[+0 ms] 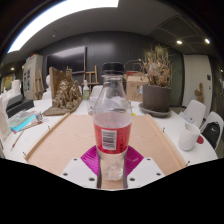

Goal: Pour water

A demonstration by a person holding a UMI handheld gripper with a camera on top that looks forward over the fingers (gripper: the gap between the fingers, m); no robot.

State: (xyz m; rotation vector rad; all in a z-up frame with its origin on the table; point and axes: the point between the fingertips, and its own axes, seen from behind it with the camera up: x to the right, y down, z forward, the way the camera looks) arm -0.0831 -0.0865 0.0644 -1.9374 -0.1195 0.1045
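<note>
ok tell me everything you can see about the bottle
The bottle is clear plastic with a dark cap and a red label around its middle. It stands upright on the light wooden table, cap still on, with clear liquid showing below the label. It sits between the tool's two fingers, whose purple pads lie at either side of its base; whether they press on it cannot be told.

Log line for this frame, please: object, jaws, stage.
object: clear plastic bottle with red label and dark cap, upright on wooden table | gripper: jaws closed on bottle | stage: held, not tilted
</note>
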